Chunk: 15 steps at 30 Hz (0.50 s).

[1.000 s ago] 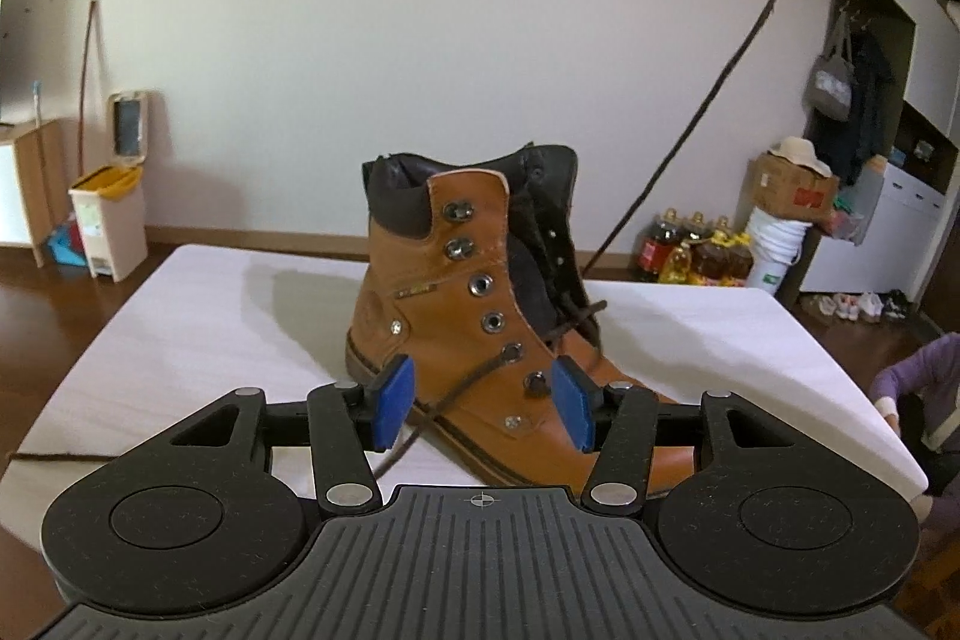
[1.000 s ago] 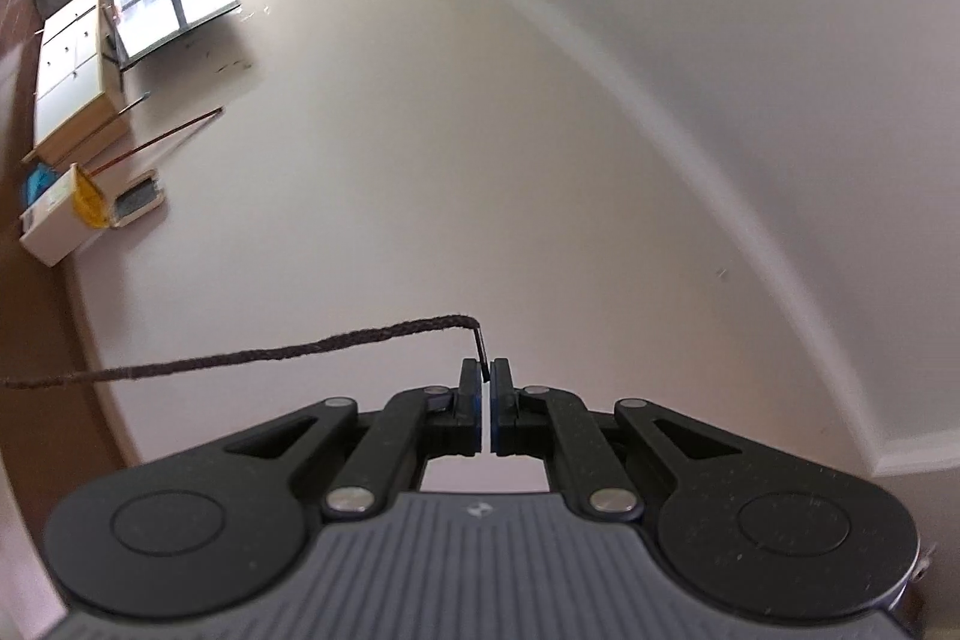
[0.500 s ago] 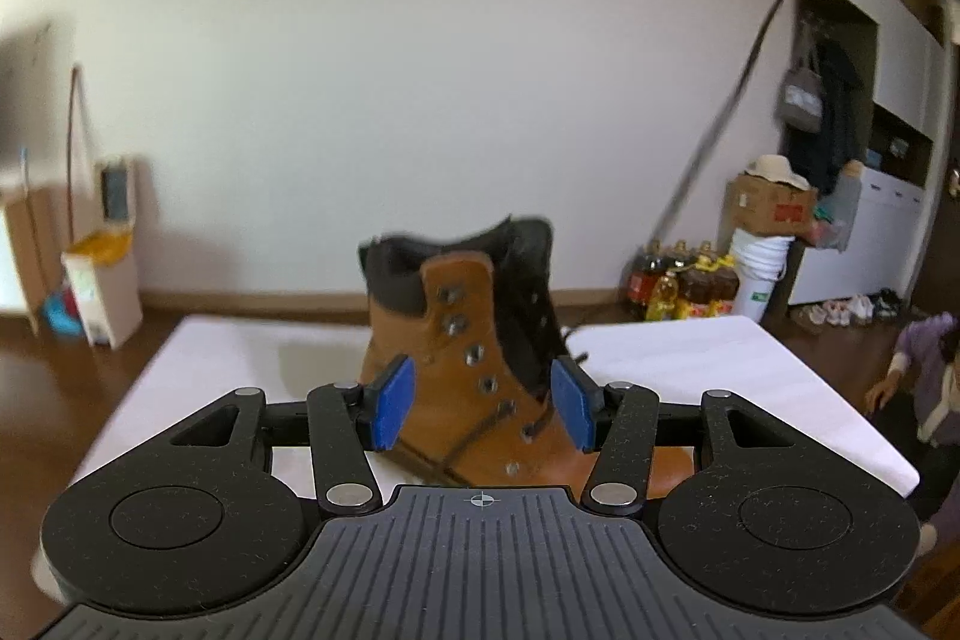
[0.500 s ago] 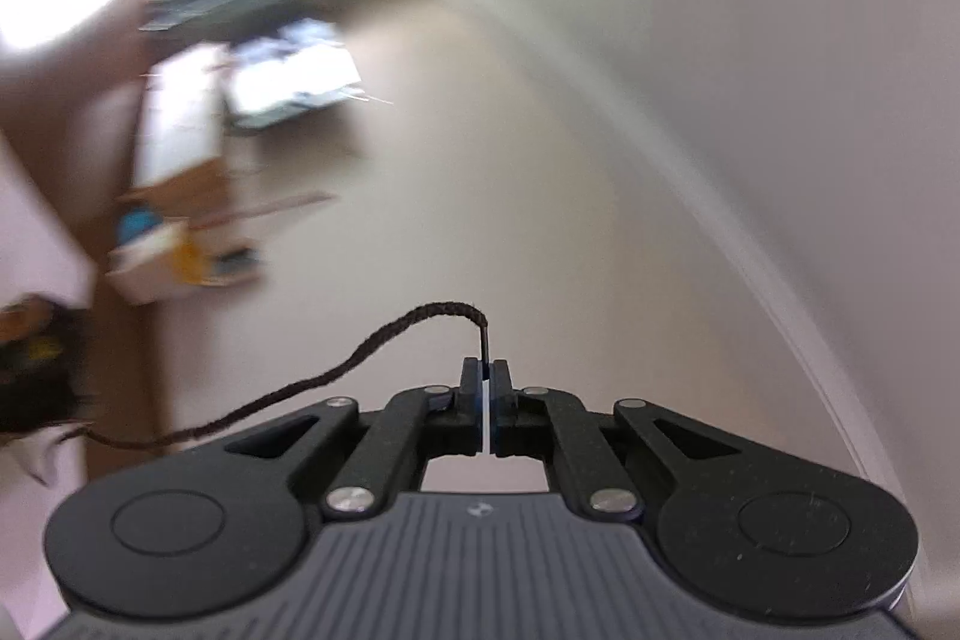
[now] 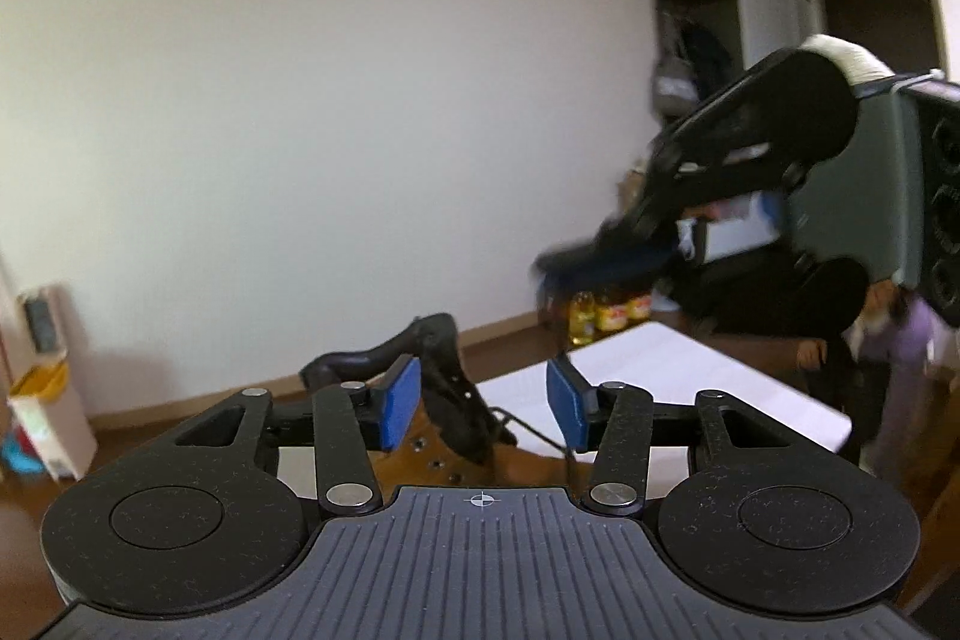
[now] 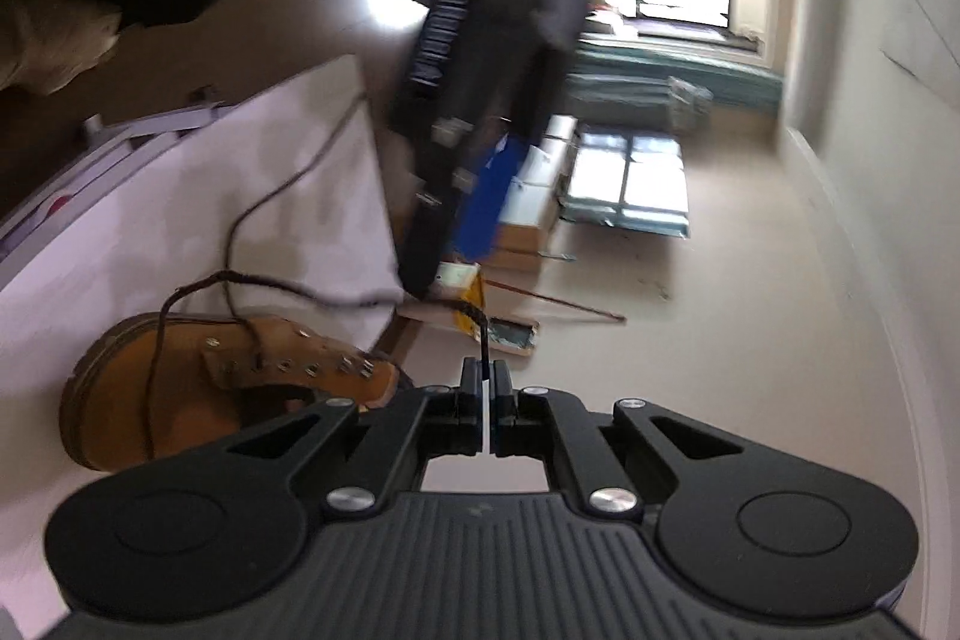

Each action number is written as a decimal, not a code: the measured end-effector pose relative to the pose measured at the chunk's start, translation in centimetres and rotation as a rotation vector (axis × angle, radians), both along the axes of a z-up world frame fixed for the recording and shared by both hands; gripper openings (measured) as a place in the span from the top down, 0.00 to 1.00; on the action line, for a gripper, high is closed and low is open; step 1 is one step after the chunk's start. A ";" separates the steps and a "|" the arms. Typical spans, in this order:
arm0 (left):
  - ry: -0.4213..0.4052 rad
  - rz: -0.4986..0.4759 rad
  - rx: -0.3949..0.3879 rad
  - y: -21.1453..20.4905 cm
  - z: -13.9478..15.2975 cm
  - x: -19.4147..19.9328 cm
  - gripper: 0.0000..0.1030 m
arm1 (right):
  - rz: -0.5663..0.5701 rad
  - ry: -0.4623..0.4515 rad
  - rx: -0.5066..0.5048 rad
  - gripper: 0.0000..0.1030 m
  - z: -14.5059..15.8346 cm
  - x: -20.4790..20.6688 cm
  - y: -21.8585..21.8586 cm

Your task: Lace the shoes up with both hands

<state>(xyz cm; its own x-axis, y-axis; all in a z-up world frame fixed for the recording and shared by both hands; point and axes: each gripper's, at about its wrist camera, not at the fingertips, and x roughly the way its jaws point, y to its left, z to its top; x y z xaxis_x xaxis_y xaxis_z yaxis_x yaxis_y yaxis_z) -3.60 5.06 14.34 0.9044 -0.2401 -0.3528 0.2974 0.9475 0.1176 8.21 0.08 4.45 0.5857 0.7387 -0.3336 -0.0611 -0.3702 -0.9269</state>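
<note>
Boot, tan, now shows in my right view; right gripper pinches the lace; left gripper, spread and empty, has narrowed.

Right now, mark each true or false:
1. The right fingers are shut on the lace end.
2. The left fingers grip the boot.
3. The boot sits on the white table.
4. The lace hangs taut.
1. True: the right gripper pinches the lace tip.
2. False: the left gripper is open, its fingers apart with nothing between them, just having been closing.
3. True: the boot rests on the white table.
4. False: it loops slack.
</note>
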 end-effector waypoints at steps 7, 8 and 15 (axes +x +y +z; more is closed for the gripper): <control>0.030 -0.057 0.040 -0.9 0.0 1.6 0.89 | 0.013 -0.025 -0.055 0.97 -2.7 0.7 0.9; 0.039 -0.060 0.043 -0.9 -0.2 1.8 0.93 | 0.012 -0.030 -0.052 0.97 -2.5 0.3 0.8; 0.045 -0.058 -0.022 -0.7 -1.7 2.6 0.97 | 0.030 -0.054 -0.049 0.96 -2.1 -0.3 -0.5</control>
